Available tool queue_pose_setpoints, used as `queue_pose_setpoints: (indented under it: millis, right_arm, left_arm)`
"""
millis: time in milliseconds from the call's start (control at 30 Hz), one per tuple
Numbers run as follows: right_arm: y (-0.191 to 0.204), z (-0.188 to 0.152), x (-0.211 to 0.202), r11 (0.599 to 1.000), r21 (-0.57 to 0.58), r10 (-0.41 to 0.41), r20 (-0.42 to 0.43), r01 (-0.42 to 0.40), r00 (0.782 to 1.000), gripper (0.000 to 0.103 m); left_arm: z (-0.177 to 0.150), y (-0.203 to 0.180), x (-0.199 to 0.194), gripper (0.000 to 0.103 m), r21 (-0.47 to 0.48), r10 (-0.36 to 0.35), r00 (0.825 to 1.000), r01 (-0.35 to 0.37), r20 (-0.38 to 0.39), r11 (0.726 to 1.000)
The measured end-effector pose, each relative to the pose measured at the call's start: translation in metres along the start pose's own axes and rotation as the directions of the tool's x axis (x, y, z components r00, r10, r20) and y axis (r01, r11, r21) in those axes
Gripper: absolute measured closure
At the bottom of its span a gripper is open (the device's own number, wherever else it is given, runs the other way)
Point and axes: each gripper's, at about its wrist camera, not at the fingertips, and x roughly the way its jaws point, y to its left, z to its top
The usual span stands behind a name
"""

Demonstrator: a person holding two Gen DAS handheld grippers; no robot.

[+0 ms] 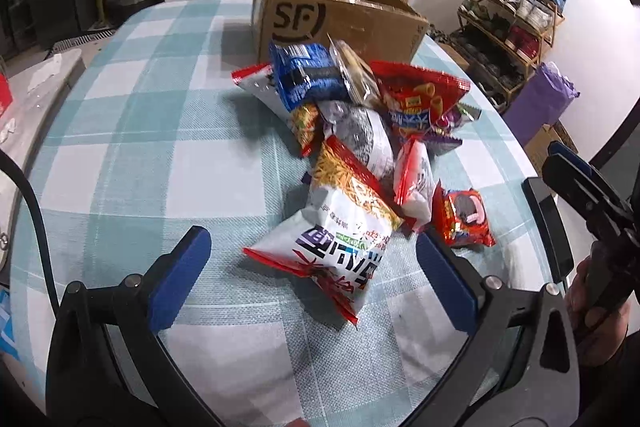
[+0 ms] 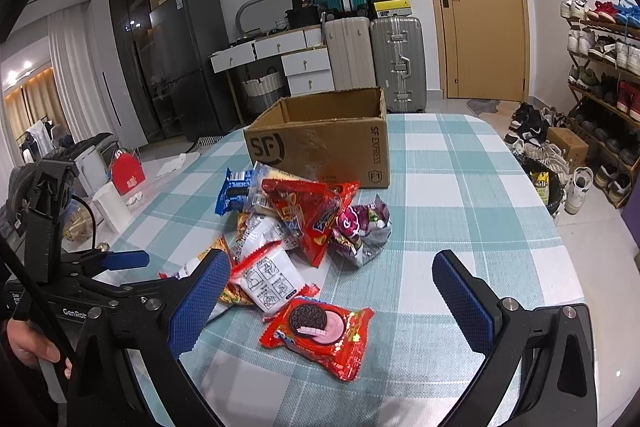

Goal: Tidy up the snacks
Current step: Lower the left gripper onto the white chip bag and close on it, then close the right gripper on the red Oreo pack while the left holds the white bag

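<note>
Left wrist view: left gripper (image 1: 314, 269) spread wide, empty, low over a checked tablecloth (image 1: 132, 155), blue pads flanking the near end of a white and red noodle-snack bag (image 1: 340, 239); behind it a heap of snack packets (image 1: 352, 115) touching and overlapping, blue packet (image 1: 308, 75) and red chip bag (image 1: 420, 95) on top; open SF cardboard box (image 1: 332, 15) just beyond the heap, interior hidden from this angle; shoe rack (image 1: 512, 27) and purple bag (image 1: 540, 99) off to the right; right gripper cut off at the frame's right edge.

Right wrist view: right gripper (image 2: 332, 301) likewise spread wide, holding nothing, above a red cookie packet (image 2: 320, 331) lying apart from the pile's front edge; white sachet (image 2: 272, 279) just beyond; purple packets (image 2: 360, 227) crumpled, print unreadable; box (image 2: 320, 143) open, inside mostly out of sight; suitcases (image 2: 372, 63), white drawers (image 2: 296, 63) and wooden door (image 2: 480, 3) behind; left pad covering part of the pile.
</note>
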Motion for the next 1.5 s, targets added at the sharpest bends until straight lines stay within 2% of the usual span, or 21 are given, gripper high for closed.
queue_pose_setpoints:
  millis: [133,267,367,433,567,667,733,967,1500]
  right_arm:
    - [-0.003,-0.003,0.004,1.000,0.011,0.006,-0.015,-0.006,1.000,0.000]
    - [-0.007,-0.007,0.009,1.000,0.020,0.004,-0.025,-0.004,1.000,0.000]
    - [-0.008,-0.009,0.012,1.000,0.027,0.007,-0.036,-0.006,0.999,0.000]
    - [-0.010,-0.010,0.014,0.999,0.038,0.017,-0.038,-0.016,0.999,0.000]
    - [-0.009,-0.010,0.016,0.999,0.040,0.021,-0.039,-0.019,0.999,0.000]
    - [-0.008,-0.010,0.016,0.999,0.039,0.022,-0.040,-0.021,0.999,0.000]
    - [-0.007,-0.011,0.016,0.999,0.041,0.023,-0.043,-0.021,0.999,0.000]
    - [-0.005,-0.013,0.018,0.999,0.043,0.026,-0.054,-0.024,0.998,0.000]
    - [-0.008,-0.015,0.018,0.999,0.043,0.020,-0.055,-0.017,0.998,0.000]
  left_arm:
    - [-0.001,-0.002,0.013,0.004,0.006,-0.033,0.999,0.033,-0.032,0.999]
    - [-0.001,-0.004,0.023,0.023,0.016,-0.029,0.999,0.029,-0.042,0.999]
    - [-0.001,-0.002,0.028,0.024,0.002,-0.041,0.998,0.041,-0.050,0.999]
    - [0.000,-0.005,0.031,0.024,0.021,-0.030,0.998,0.031,-0.053,0.999]
    - [-0.003,-0.006,0.030,0.028,0.035,-0.051,0.998,0.052,-0.043,0.998]
    - [-0.006,-0.007,0.029,0.039,0.078,-0.097,0.995,0.097,-0.012,0.992]
    - [-0.010,-0.007,0.031,0.040,0.096,-0.099,0.995,0.098,0.002,0.990]
    - [-0.012,0.006,0.032,0.045,0.031,-0.168,0.986,0.167,0.006,0.985]
    - [-0.018,0.022,0.013,0.046,-0.014,-0.195,0.981,0.195,0.017,0.981]
